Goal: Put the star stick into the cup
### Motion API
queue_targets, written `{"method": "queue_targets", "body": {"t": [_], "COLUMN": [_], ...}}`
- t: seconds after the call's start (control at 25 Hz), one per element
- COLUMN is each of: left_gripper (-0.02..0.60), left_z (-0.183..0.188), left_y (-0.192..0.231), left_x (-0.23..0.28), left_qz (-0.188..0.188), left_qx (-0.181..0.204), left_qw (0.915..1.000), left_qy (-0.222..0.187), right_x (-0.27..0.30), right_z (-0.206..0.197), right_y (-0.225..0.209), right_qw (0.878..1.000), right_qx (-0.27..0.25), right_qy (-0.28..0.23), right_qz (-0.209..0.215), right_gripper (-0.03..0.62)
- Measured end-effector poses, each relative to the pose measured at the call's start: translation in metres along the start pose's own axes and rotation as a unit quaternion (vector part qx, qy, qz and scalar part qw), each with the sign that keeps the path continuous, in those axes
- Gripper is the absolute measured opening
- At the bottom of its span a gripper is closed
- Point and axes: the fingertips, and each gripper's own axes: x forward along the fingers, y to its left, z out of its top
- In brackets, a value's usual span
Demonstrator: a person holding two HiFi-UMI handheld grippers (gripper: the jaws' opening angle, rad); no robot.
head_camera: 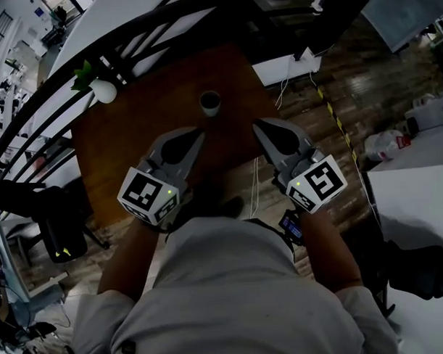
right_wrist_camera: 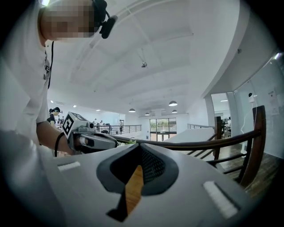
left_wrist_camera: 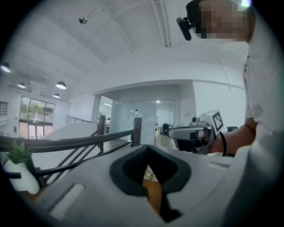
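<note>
Both tongs clenched and empty, held near the cup

The cup point(head_camera: 210, 102) stands upright toward the far edge of the brown worktop point(head_camera: 133, 132), beyond the tips and between them, apart from both. The left tongs point(head_camera: 199, 136) and right tongs point(head_camera: 257, 125) point toward it, each with jaws pressed together on nothing. A white plant pot point(head_camera: 103, 90) sits far left.

The left gripper point(left_wrist_camera: 147, 147) has its jaw tips closed together with nothing between them; only a narrow slit stays open behind the tips, showing a strip of brown wooden surface point(left_wrist_camera: 153, 198) below. Beyond the jaws runs a dark railing point(left_wrist_camera: 88, 140). Low to their left stands a small potted plant point(left_wrist_camera: 17, 170) in a white pot. To their right, the right gripper point(left_wrist_camera: 191, 132) lies level, held on a bare forearm point(left_wrist_camera: 237, 135) wearing a black wristband point(left_wrist_camera: 222, 144).
</note>
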Motion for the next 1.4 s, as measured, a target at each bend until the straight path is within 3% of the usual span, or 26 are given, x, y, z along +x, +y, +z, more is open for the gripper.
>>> {"method": "queue_targets", "body": {"t": [0.32, 0.56, 0.96, 1.2, 1.4], "left_gripper": [0.003, 0.003, 0.003, 0.003, 0.003], "left_z": [-0.003, 0.006, -0.015, -0.032, -0.031], "left_y": [-0.006, -0.011, 0.011, 0.002, -0.012], "left_x": [-0.037, -0.101, -0.249, -0.296, -0.314], "left_qz": [-0.020, -0.048, -0.067, -0.104, -0.116], "left_qx": [0.010, 0.022, 0.013, 0.003, -0.008], "left_qw": [0.9997, 0.9986, 0.9976, 0.9946, 0.9932], "left_qy": [0.009, 0.005, 0.009, 0.004, -0.006], "right_x": [0.002, 0.017, 0.060, 0.061, 0.046], "right_z": [-0.005, 0.005, -0.001, -0.005, -0.001], "right_y": [0.043, 0.090, 0.219, 0.288, 0.315], "right_qw": [1.000, 0.999, 0.996, 0.994, 0.994], "right_qx": [0.011, 0.013, 0.031, 0.034, 0.027], "right_qy": [0.000, -0.006, -0.006, 0.002, 0.014], "right_qz": [-0.016, -0.037, -0.081, -0.100, -0.108], "right_gripper": [0.008, 0.008, 0.008, 0.008, 0.008]}}
